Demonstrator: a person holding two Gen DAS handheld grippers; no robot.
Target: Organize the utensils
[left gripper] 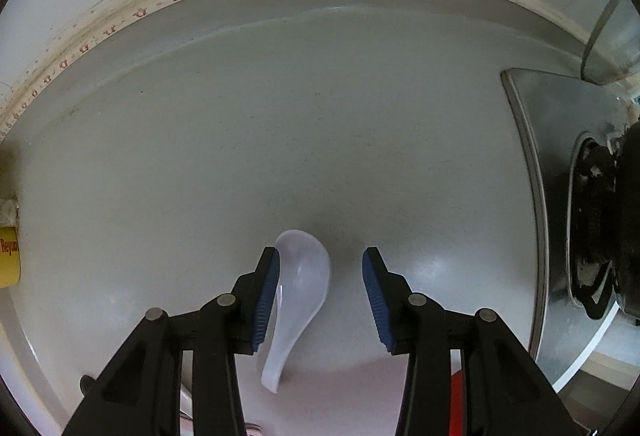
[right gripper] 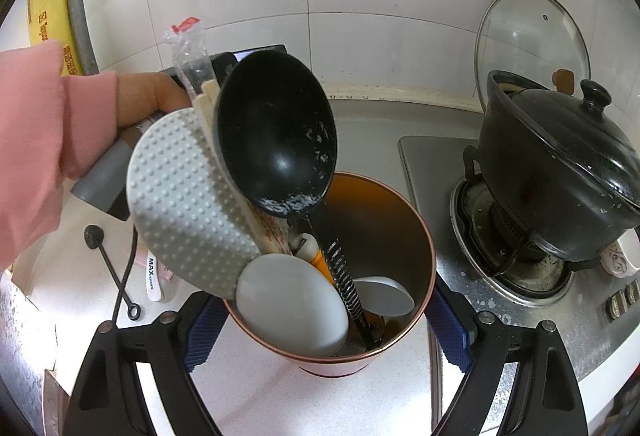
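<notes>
A white soup spoon (left gripper: 298, 300) shows between the fingers of my left gripper (left gripper: 322, 256), which points straight down at the grey counter (left gripper: 280, 124). The spoon's edge runs behind the left pad (left gripper: 266, 300). The right pad (left gripper: 376, 300) stands clear of it, so the jaws are open. The spoon seems to lie on the counter below. My right gripper (right gripper: 326, 332) is shut on a copper-rimmed utensil holder (right gripper: 416, 236), one pad on each side. The holder has a black ladle (right gripper: 276, 132), a grey dotted paddle (right gripper: 184, 204), white spoons (right gripper: 292, 300) and chopsticks in it.
A black lidded pot (right gripper: 552, 172) sits on the gas stove (right gripper: 440, 172) at the right, with a glass lid (right gripper: 528, 36) leaning on the tiled wall. A hand in a pink sleeve (right gripper: 36, 140) is behind the holder. A black wire tool (right gripper: 116, 276) lies on the counter. The stove's edge (left gripper: 532, 196) is at the right.
</notes>
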